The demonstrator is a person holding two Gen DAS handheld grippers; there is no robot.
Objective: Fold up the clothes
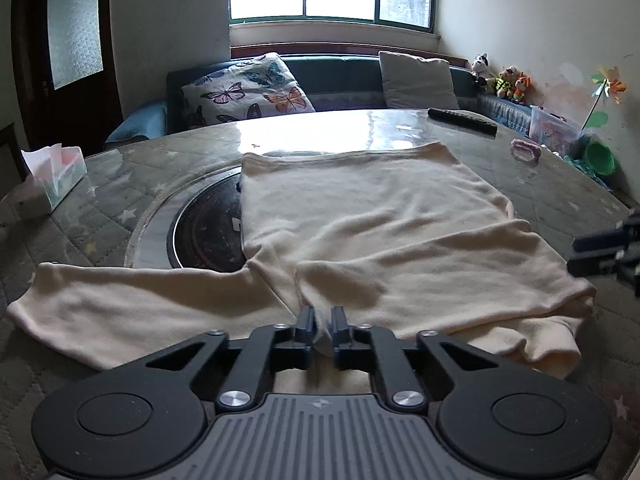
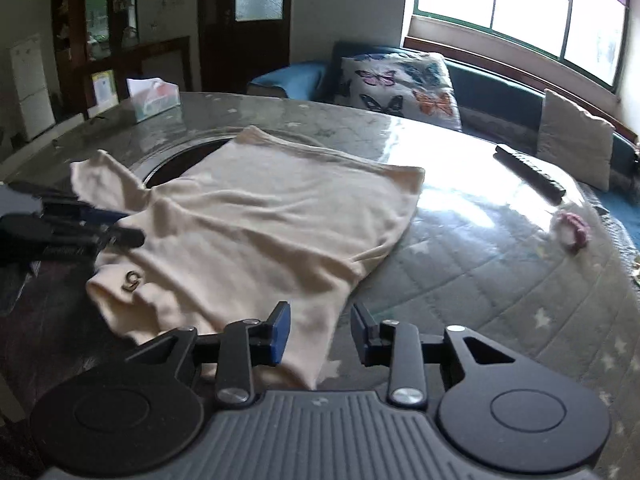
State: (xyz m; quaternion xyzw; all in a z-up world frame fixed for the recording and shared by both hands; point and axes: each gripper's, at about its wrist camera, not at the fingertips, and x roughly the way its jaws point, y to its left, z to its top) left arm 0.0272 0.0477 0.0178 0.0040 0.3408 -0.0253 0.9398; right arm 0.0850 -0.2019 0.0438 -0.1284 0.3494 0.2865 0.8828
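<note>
Far left of the left claw: a white-and-green cardboard tissue box (image 1: 54,178) at the table's edge, well clear of the work.

Ahead-left of that claw: the cream knit long-sleeved top (image 1: 360,216), spread flat on the round glass-topped table with a quilted star-print cover beneath (image 1: 100,208). One sleeve (image 1: 132,300) lies stretched out leftward, unfolded. The other sleeve is already laid across the body, so I judge the fold about half begun.

The left gripper (image 1: 322,320) has its jaws pressed together on a pinch of cream cloth at the near edge, just where the folded sleeve's cuff ends. Likely an anchor, or a hold for the next fold; I cannot tell which.

To its right, the right gripper (image 2: 320,328) hovers with jaws spread, straddling the garment's near right corner. The pads do not press the cloth. Placement suggests it is lining up to take that corner, matching the left hold.

Beyond and right of the right claw: a black slab-shaped remote control (image 2: 528,170) and a small pink crocheted piece (image 2: 572,232), both well apart from the top.
</note>
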